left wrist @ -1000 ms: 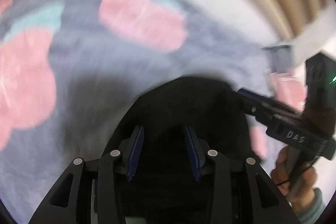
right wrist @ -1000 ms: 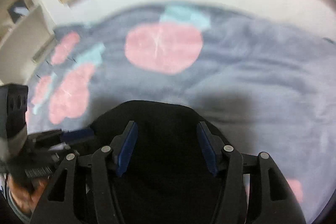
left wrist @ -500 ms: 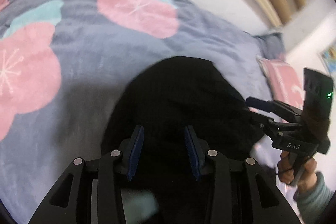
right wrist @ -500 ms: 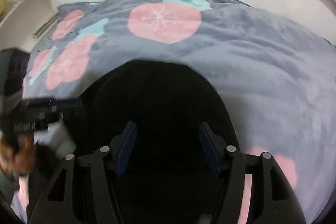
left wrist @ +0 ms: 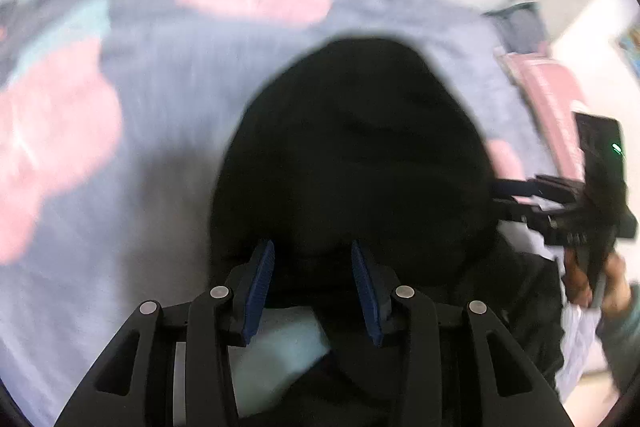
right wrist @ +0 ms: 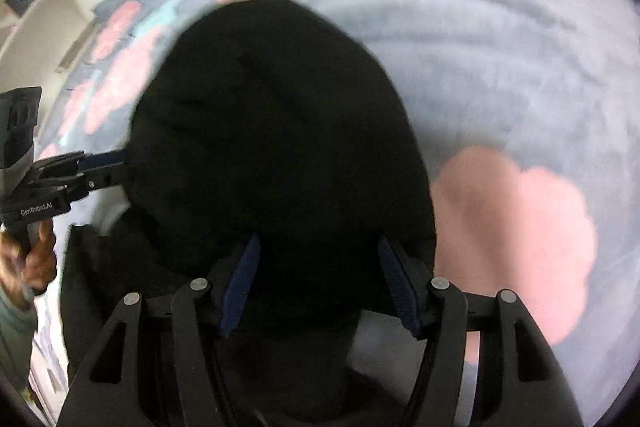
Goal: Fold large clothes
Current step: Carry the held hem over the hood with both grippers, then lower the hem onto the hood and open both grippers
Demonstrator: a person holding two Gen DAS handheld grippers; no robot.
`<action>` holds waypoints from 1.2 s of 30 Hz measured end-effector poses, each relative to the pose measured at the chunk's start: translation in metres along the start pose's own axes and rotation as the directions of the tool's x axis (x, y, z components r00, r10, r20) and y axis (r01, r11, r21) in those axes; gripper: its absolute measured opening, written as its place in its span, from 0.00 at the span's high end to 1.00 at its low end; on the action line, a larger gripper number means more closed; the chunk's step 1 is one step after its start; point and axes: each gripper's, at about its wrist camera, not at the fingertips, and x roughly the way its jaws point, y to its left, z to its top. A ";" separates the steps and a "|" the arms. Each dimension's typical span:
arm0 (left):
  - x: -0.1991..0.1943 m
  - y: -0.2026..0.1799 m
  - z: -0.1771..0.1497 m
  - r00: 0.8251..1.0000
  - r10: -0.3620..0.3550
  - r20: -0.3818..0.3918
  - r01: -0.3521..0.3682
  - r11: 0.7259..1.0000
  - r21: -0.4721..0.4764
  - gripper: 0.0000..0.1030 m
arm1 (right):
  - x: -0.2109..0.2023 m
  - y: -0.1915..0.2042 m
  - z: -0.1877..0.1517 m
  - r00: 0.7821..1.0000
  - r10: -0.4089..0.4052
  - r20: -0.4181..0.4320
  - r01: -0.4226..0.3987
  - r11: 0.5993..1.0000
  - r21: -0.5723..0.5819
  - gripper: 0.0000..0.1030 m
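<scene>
A big gray blanket (left wrist: 180, 107) with pink flowers covers the bed. A black piece of clothing (right wrist: 272, 147) lies on it, from the middle down to 6 o'clock. The left gripper (left wrist: 312, 281) and right gripper (right wrist: 318, 281) each have fingers spread wide, with black cloth between them

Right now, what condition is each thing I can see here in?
Black garment: bunched up, lying on the bed, not yet folded flat.
Blanket: spread over the bed, wrinkled.
Left gripper: open, garment between its fingers.
Right gripper: open, garment between its fingers.
</scene>
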 end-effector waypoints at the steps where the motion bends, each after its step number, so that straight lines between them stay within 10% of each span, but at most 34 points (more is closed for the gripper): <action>1: -0.013 0.001 0.004 1.000 -0.013 0.028 0.013 1.000 0.019 0.60 | -0.008 -0.002 0.001 1.000 0.010 0.014 -0.010 1.000 -0.004 0.36; 12: 0.013 0.075 0.082 0.973 -0.228 0.045 0.232 0.964 -0.130 0.55 | 0.004 -0.036 0.066 0.996 0.078 -0.036 -0.078 0.997 0.002 0.36; 15: 0.039 0.077 0.087 0.941 -0.339 -0.007 0.334 0.929 -0.158 0.55 | 0.024 -0.032 0.084 0.991 0.114 -0.071 -0.116 0.993 -0.014 0.36; 22: 0.077 0.076 0.078 0.930 -0.364 -0.052 0.341 0.907 -0.247 0.52 | 0.085 -0.031 0.107 0.978 0.146 -0.150 -0.139 0.988 0.062 0.33; 26: 0.051 0.051 0.067 0.955 -0.293 -0.040 0.284 0.947 -0.147 0.79 | 0.065 -0.016 0.095 0.982 0.156 -0.106 -0.156 0.988 0.012 0.72; 36: -0.123 -0.044 -0.009 0.963 -0.246 0.112 0.233 0.965 0.118 0.86 | -0.105 0.086 0.007 0.981 0.025 0.194 0.004 0.989 -0.148 0.78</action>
